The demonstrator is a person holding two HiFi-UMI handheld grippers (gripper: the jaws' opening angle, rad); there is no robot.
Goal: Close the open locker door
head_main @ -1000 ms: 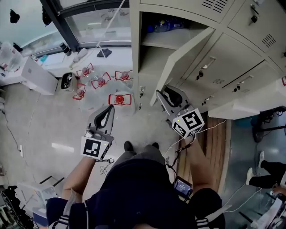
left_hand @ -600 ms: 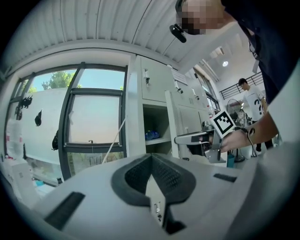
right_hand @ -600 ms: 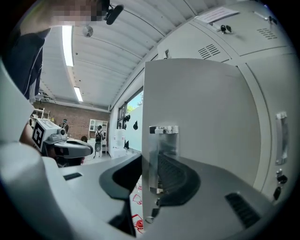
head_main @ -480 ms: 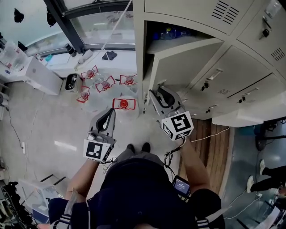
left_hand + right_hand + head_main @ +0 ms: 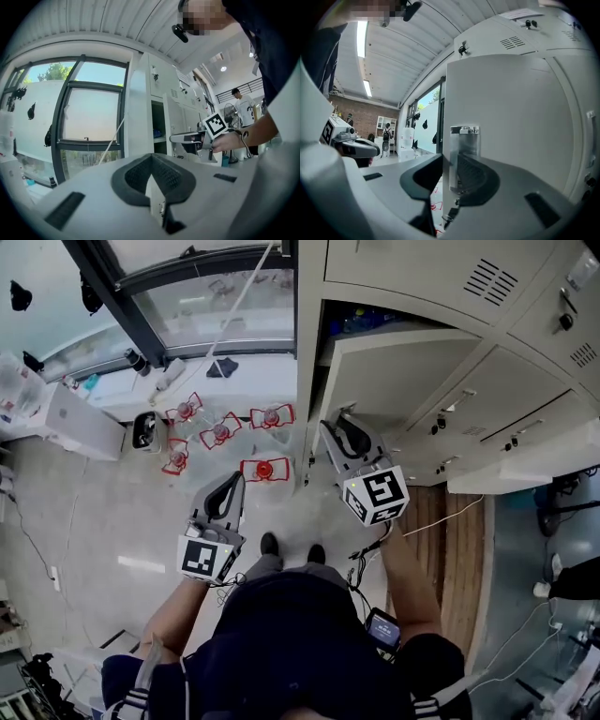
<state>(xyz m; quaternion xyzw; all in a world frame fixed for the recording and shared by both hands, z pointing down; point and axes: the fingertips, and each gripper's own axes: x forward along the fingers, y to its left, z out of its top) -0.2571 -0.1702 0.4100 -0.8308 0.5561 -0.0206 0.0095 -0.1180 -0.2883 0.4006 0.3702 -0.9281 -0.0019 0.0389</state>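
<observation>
The beige locker door [image 5: 403,371] stands partly open, swung well in toward its compartment [image 5: 361,317], where a blue item lies on the shelf. My right gripper [image 5: 339,424] is shut on the door's free edge. In the right gripper view the door [image 5: 515,112] fills the frame, and its metal latch plate [image 5: 464,140] sits between the jaws of that gripper [image 5: 451,161]. My left gripper [image 5: 233,480] hangs lower left over the floor, shut and holding nothing; its tips [image 5: 151,158] meet. It points at the locker column and window.
Several red-framed water bottles [image 5: 221,431] stand on the floor left of the lockers. A white box [image 5: 80,418] sits further left under the window [image 5: 216,296]. Shut lockers [image 5: 487,418] lie right of the door, with a wooden strip [image 5: 459,549] below.
The door has swung further toward its frame, narrowing the gap. My right gripper has moved with it toward the lockers. The left gripper has barely shifted.
</observation>
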